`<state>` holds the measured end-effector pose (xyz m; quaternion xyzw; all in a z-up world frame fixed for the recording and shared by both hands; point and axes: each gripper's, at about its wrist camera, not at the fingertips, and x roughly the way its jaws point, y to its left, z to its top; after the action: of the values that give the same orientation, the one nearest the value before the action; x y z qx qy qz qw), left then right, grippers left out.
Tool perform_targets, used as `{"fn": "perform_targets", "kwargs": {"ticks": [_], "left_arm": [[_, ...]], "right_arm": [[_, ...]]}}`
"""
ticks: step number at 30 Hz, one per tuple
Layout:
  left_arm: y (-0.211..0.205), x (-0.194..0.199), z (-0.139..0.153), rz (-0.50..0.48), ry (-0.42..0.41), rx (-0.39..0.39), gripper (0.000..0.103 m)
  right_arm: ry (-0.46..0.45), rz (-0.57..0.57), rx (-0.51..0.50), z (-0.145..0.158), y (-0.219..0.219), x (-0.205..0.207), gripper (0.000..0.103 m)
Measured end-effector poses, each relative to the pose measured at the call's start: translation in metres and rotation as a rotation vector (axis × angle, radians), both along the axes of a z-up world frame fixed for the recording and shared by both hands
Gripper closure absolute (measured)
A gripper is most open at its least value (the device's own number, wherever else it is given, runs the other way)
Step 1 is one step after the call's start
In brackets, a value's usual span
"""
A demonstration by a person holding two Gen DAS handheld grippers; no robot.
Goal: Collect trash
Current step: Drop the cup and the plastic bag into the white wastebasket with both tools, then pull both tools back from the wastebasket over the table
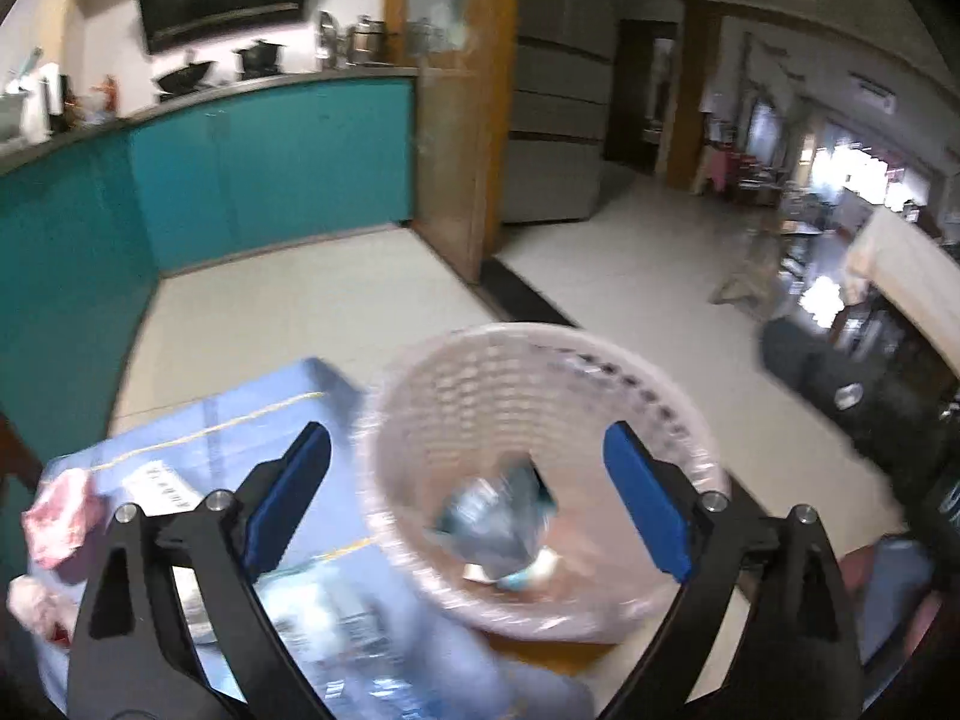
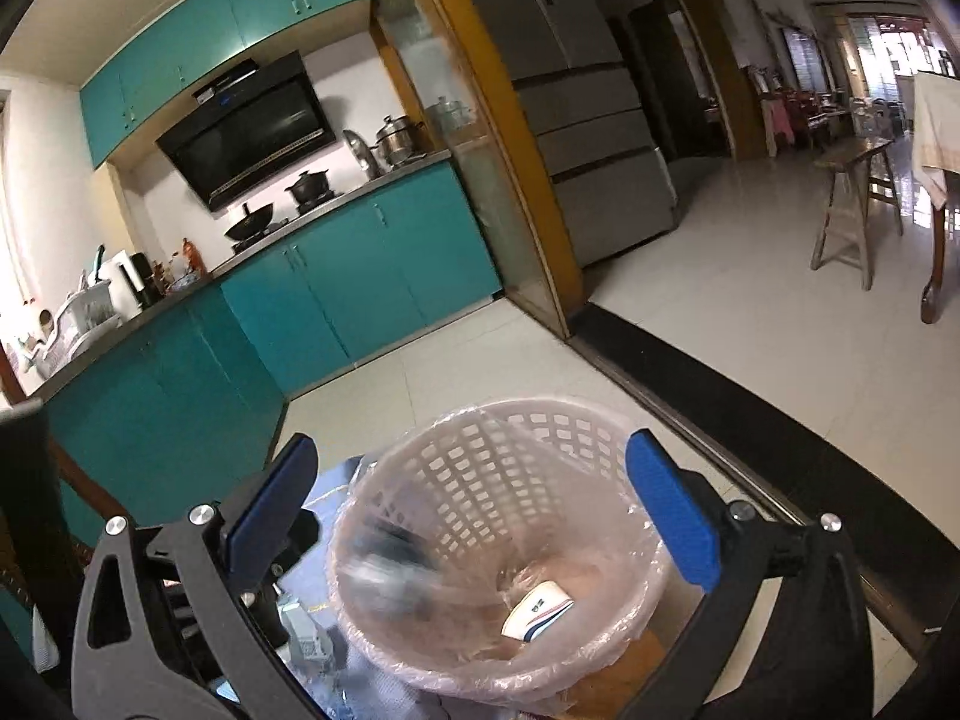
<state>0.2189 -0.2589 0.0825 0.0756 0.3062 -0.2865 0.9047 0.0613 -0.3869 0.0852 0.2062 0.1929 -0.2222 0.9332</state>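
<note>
- Left wrist view: the left gripper stands wide with nothing between its pads; a crumpled grey-blue wrapper, blurred, sits between and just beyond the jaws inside the lined wastebasket, probably just dropped; pink crumpled scraps lie outside the left jaw on the blue table cover.
- Right wrist view: the right gripper gapes wide and empty over the same wastebasket; a white carton lies in it, nearer the right jaw; beyond are teal cabinets, pale floor tiles and a refrigerator.

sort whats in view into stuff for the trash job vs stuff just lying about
For the job: lined basket, blurred wrapper and paper cup inside it, pink crumpled scraps on the blue cloth.
Lying about: wooden stool, fridge, wok.
</note>
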Motion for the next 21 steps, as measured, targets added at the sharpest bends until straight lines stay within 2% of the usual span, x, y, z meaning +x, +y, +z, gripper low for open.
{"fn": "perform_targets", "kwargs": {"ticks": [2, 5, 11, 16, 18, 21], "left_arm": [[0.028, -0.005, -0.001, 0.036, -0.008, -0.003, 0.010], [0.084, -0.019, 0.000, 0.123, -0.028, 0.041, 0.008], [0.199, -0.065, -0.007, 0.331, -0.049, 0.110, 0.005], [0.264, -0.079, -0.014, 0.457, 0.003, -0.006, 0.004], [0.278, -0.075, -0.022, 0.484, 0.021, -0.009, 0.004], [0.296, -0.069, -0.035, 0.501, 0.068, -0.021, 0.004]], "right_arm": [[0.011, 0.031, -0.012, 0.001, 0.004, 0.001, 0.003], [0.018, 0.085, -0.022, 0.003, 0.018, 0.005, 0.003], [0.085, 0.263, -0.071, 0.000, 0.080, 0.017, 0.003], [0.157, 0.430, -0.104, -0.011, 0.152, 0.018, 0.003], [0.190, 0.484, -0.136, -0.020, 0.182, 0.019, 0.003], [0.210, 0.539, -0.168, -0.027, 0.205, 0.020, 0.003]]}}
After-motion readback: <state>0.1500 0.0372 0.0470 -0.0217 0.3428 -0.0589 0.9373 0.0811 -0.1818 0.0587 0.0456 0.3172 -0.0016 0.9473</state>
